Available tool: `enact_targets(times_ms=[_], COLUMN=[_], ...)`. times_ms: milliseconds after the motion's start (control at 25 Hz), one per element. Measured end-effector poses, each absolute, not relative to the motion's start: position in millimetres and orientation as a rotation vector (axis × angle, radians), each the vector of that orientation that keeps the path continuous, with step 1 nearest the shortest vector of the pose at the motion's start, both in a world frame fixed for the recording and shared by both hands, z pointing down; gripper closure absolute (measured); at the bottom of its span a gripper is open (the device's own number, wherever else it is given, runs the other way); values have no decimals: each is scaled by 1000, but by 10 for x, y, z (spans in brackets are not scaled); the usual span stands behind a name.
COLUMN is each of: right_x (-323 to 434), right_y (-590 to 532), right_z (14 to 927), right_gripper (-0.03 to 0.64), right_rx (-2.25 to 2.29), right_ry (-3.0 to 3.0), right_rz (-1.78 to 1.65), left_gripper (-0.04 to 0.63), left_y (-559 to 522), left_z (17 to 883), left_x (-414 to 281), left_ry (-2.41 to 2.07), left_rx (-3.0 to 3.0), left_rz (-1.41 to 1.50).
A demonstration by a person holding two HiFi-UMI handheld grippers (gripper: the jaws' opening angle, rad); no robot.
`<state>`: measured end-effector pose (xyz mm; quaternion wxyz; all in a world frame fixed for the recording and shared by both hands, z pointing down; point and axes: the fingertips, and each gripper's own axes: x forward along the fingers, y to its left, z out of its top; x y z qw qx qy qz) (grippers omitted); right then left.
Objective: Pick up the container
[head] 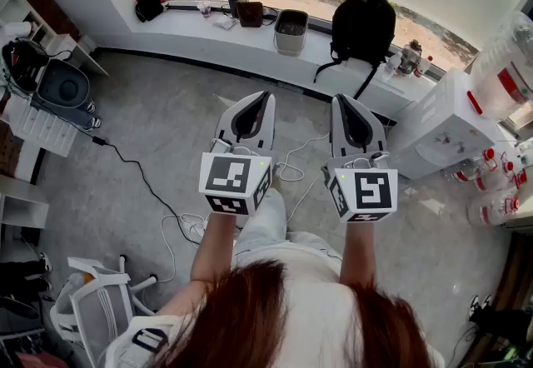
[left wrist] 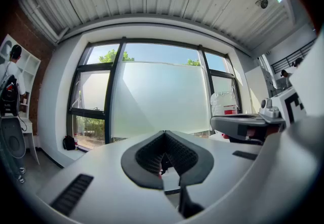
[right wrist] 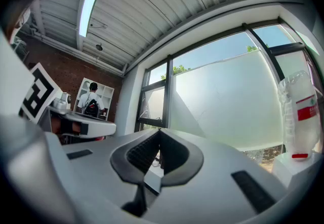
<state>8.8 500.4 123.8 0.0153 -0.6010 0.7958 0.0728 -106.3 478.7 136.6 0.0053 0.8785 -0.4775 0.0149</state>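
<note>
Pre-approach: left gripper (head: 266, 96) and right gripper (head: 337, 99) clenched, empty, mid-frame; next, probably open and reach bin (head: 291, 32), top centre.

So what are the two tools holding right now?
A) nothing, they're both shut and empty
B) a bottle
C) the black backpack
A: the left tool and the right tool each have their jaws pressed together with nothing between them.
</note>
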Motion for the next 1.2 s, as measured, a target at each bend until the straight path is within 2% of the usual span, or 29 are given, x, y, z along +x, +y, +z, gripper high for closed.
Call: enact_targets(times_ms=[1200], right_x=[123], right_y=[3455], right_z=[1147], right_gripper=[592], right_rx=[-1789], right_ry=[2442], right_rz=[107], left_gripper=[580], left_y=[3192], left_z=[1357], left_x=[-904], left_ry=[-1397], left_rx=[2786], left_rz=[132])
